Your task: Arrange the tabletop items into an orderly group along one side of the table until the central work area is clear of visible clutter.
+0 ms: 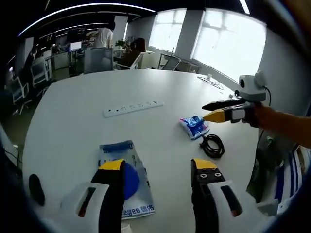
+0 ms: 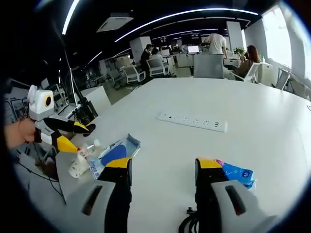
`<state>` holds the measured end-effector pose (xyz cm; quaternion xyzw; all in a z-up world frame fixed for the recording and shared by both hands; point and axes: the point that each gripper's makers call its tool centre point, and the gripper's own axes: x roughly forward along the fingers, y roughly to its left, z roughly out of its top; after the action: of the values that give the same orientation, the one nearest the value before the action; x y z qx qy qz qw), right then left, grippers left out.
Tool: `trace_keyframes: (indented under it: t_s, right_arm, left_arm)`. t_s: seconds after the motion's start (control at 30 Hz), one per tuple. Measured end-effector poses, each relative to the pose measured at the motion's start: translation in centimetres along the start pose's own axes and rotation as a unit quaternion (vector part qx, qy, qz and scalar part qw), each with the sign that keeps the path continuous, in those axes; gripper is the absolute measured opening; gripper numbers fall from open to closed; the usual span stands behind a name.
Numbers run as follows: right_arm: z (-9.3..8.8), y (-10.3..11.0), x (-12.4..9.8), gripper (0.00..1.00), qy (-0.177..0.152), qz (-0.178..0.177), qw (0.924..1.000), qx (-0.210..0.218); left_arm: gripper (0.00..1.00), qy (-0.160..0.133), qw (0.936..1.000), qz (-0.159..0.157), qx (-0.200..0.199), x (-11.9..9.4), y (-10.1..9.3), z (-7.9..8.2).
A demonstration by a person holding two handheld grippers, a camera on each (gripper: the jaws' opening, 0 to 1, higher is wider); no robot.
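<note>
On the white table (image 1: 73, 116), a flat blue-and-white printed pouch (image 1: 127, 174) lies partly hidden behind the left gripper (image 1: 160, 167), whose yellow-tipped jaws stand apart, holding nothing. Further right sit a crinkled blue packet (image 1: 194, 126) and a coiled black cable (image 1: 212, 144); the packet's print is too small to read. Beyond them, a long white power strip (image 1: 132, 108) lies flat mid-table. In the right gripper view, the right gripper (image 2: 163, 167) also hangs parted and empty, above the table, the cable cut off at the bottom edge. Small bottles (image 2: 82, 158) beside the pouch are blurred.
</note>
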<state>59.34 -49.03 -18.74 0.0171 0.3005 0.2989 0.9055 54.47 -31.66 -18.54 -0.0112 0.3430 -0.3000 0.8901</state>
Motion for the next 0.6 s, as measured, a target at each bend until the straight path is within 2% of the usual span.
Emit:
trace_keyframes:
  t_s: [0.27,0.6]
  right_arm:
    - [0.7,2.8,2.8,0.51,0.013,0.031,0.9992,-0.023]
    - [0.6,5.1,6.8,0.51,0.049,0.071,0.9945,-0.059]
  left_arm:
    - [0.54,-0.006,0.9995,0.022,-0.024,-2.3,2.1,-1.6]
    - [0.53,-0.018,0.9970,0.048,-0.057,-5.0,4.6,-3.4]
